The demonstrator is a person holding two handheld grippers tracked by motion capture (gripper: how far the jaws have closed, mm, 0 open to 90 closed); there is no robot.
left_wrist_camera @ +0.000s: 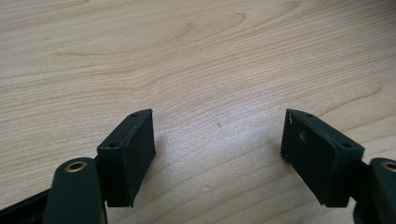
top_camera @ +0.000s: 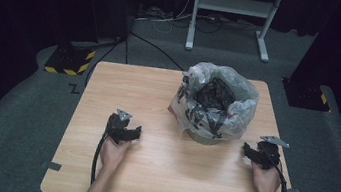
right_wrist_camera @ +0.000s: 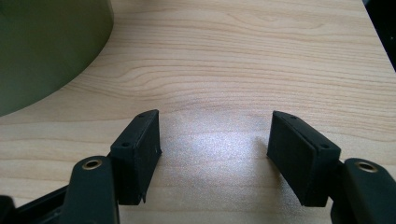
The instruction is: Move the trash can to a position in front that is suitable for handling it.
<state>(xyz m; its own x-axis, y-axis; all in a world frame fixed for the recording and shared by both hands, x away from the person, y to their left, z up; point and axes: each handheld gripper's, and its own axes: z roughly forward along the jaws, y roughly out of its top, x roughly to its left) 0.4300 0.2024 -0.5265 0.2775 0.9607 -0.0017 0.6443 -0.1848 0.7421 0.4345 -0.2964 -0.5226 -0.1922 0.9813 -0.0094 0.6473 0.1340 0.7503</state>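
Note:
A small olive-green bin [top_camera: 205, 136] stands at the back right of the wooden table [top_camera: 124, 84], lined with a clear printed plastic bag [top_camera: 215, 105] holding dark crumpled material. My left gripper [top_camera: 134, 132] rests on the table to the bin's left, held in a hand, jaws open over bare wood [left_wrist_camera: 217, 135]. My right gripper [top_camera: 248, 151] sits at the bin's right, near the table's right edge, open with nothing between its fingers [right_wrist_camera: 215, 135]. The bin's green wall [right_wrist_camera: 46, 51] shows at the upper left of the right gripper view.
Grey carpet surrounds the table. A white metal stand [top_camera: 230, 13] and cables lie on the floor behind. A black base with yellow hazard stripes [top_camera: 70, 59] sits at the back left, another dark base [top_camera: 307, 95] at the back right. Tape tabs mark the table's front corners.

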